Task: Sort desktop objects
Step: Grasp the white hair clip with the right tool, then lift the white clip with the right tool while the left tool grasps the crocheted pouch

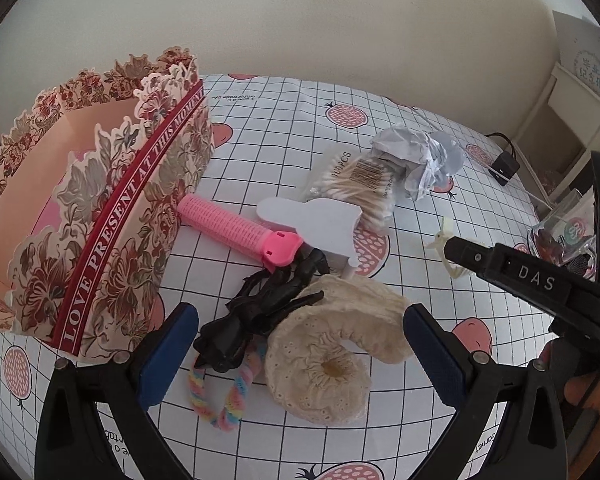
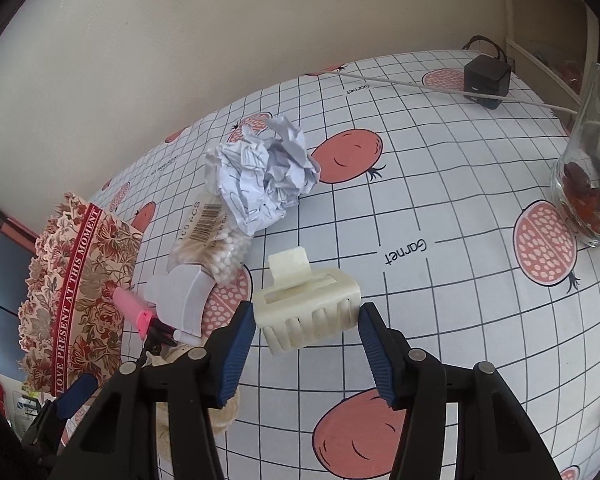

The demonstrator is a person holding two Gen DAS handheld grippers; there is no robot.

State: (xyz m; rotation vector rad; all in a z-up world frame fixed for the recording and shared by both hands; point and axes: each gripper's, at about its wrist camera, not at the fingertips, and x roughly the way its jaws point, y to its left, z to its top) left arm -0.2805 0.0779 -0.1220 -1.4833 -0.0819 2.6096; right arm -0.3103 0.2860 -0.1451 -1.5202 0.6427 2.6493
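Note:
My left gripper [image 1: 300, 344] is open above a cream lace scrunchie [image 1: 332, 352], a black claw clip [image 1: 260, 312] and a pastel braided hair tie [image 1: 220, 400]. A pink hair roller [image 1: 236, 226], a white stand [image 1: 316, 220], a bag of cotton swabs [image 1: 356, 184] and crumpled paper [image 1: 420, 156] lie beyond. My right gripper [image 2: 308, 328] is open with its blue pads on either side of a cream claw clip [image 2: 308, 312] that rests on the cloth. The cream claw clip also shows in the left wrist view [image 1: 446, 246], partly hidden by the right gripper.
A floral paper box [image 1: 100, 208] stands open at the left, also seen in the right wrist view [image 2: 76, 292]. A glass jar [image 2: 588, 184] stands at the right. A black adapter [image 2: 486, 76] with a cable lies at the far edge. The checked cloth [image 2: 440, 280] covers the table.

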